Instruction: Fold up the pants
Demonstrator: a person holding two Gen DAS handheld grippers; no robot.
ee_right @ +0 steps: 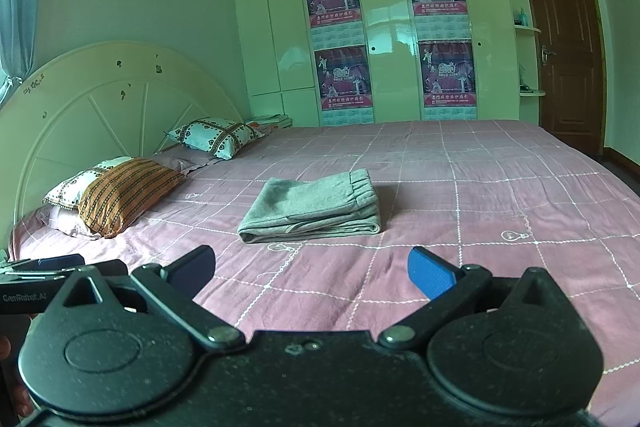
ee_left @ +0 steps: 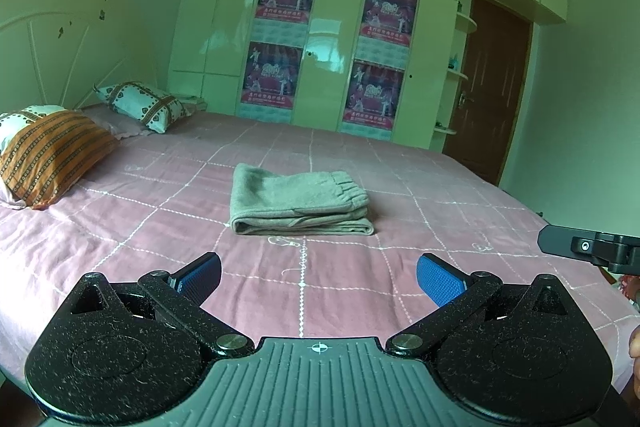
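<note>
The folded grey pants (ee_left: 299,203) lie flat on the pink checked bedsheet (ee_left: 420,187), mid-bed. The left gripper (ee_left: 319,277) and right gripper (ee_right: 312,269) hover near the pants, jaws spread apart, grasping nothing.

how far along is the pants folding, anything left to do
Done: the grey pants lie on the pink bedspread as a compact stack of layers, elastic waistband on top toward the door side. In hand: nothing; the left claw and right claw are both open, short of the bundle and not touching it. Left: seemingly nothing, at most squaring the slightly uneven lower edges.
</note>
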